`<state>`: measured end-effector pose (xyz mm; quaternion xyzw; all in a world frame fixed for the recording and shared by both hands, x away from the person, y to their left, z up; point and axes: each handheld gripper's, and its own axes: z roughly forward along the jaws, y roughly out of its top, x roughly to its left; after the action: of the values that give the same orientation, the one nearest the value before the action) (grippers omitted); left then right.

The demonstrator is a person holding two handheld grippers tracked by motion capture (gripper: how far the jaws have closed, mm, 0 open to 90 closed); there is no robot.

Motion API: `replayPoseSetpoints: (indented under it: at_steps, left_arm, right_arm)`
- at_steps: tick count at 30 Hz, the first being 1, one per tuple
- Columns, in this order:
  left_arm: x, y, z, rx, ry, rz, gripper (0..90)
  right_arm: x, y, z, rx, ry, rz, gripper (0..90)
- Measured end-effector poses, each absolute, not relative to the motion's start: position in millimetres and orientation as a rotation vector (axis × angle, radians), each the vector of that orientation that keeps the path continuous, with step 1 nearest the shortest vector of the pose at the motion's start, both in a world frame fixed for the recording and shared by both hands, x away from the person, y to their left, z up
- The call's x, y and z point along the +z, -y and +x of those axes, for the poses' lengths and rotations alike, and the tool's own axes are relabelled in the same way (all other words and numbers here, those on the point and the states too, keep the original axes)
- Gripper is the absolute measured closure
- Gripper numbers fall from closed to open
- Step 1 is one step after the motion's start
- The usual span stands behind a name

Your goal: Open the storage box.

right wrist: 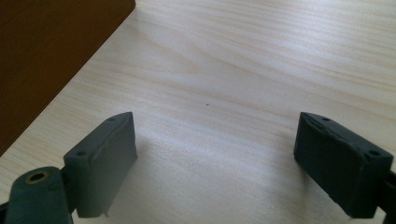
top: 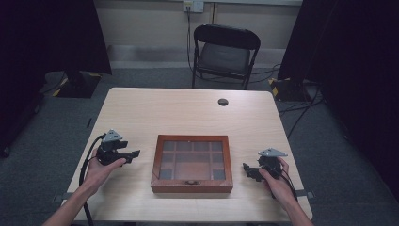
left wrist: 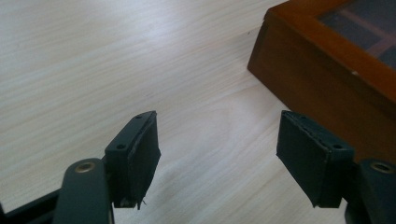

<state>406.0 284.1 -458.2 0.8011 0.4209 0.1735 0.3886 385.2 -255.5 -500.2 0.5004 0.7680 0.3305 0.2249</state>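
Wooden box [top: 192, 164] lid down, untouched, bench [top: 141, 113] centre; left gripper [top: 133, 154] at 9 o'clock, right gripper [top: 246, 169] at 3, both agape, empty. Nothing begun.

A wooden box [top: 192, 164] is set on the table [top: 155, 108] in the lower centre of the high view, its lid divided into a grid of compartments. The left gripper [top: 133, 153] is held just beside the box at lower left of the frame, the right gripper [top: 246, 170] just beside it at lower right, each apart from the box. A round hole [top: 223, 101] is seen in the tabletop above the box, right of centre. A chair [top: 225, 55] is placed behind the table at the upper centre. A wall socket [top: 193, 5] is seen at the top edge, above the chair.

In the left gripper view the box [left wrist: 327, 60] is found at upper right; in the right gripper view it [right wrist: 42, 56] is found at upper left.
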Motion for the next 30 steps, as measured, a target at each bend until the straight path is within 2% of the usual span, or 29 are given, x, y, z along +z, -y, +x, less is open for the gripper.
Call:
replayPoseSetpoints:
  at_steps: [11,16,19,24,27,30]
  left_arm:
    - [-441,-269,397,0.371,-1.010,2.024,33.3]
    - [-440,-261,397,0.244,-0.990,2.019,29.8]
    - [-437,-257,396,0.234,-0.969,2.016,32.3]
    - [-431,-251,395,0.216,-0.926,2.023,31.7]
    - [-430,-245,392,0.191,-0.888,2.029,36.4]
    - [-428,-241,391,0.163,-0.864,2.031,37.2]
  right_arm:
    - [-500,256,385,0.913,-2.119,1.378,12.4]
    - [-500,256,385,0.912,-2.119,1.380,12.4]
    - [-500,256,385,0.912,-2.119,1.380,12.4]
    - [-500,256,385,0.912,-2.119,1.380,12.4]
    - [-500,256,385,0.912,-2.119,1.380,12.4]
    - [-500,256,385,0.912,-2.119,1.380,12.4]
